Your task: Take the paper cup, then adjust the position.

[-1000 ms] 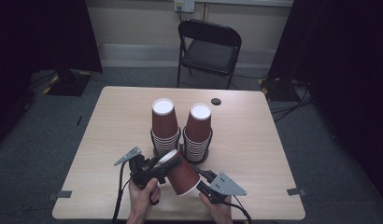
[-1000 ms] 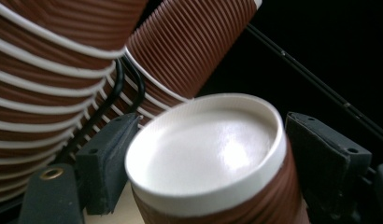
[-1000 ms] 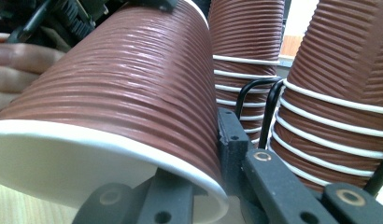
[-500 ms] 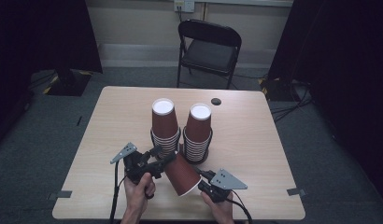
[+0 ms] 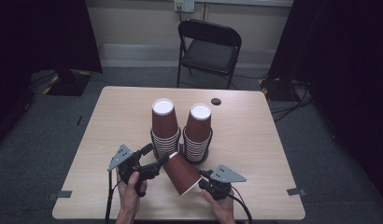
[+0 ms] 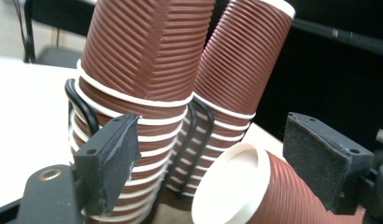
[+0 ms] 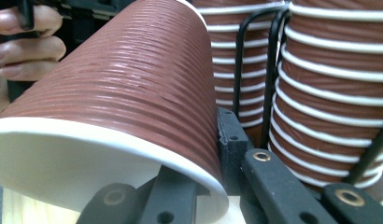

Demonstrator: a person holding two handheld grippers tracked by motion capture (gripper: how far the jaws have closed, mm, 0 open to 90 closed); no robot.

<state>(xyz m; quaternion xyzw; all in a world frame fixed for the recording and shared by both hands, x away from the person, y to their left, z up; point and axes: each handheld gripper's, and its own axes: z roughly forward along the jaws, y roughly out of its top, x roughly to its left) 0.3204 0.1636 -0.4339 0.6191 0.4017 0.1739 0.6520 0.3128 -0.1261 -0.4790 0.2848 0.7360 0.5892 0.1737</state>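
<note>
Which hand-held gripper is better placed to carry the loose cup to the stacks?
Right. The right hand-held gripper clamps the cup at its rim; the left hand-held gripper only straddles its base, jaws apart.

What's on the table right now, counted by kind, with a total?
Stacks of brown cups: 2, the left stack and the right stack
Loose brown cup, gripped at its rim by the right gripper: 1
Black wire rack: 1
Small dark disc: 1
Total: 5
</note>
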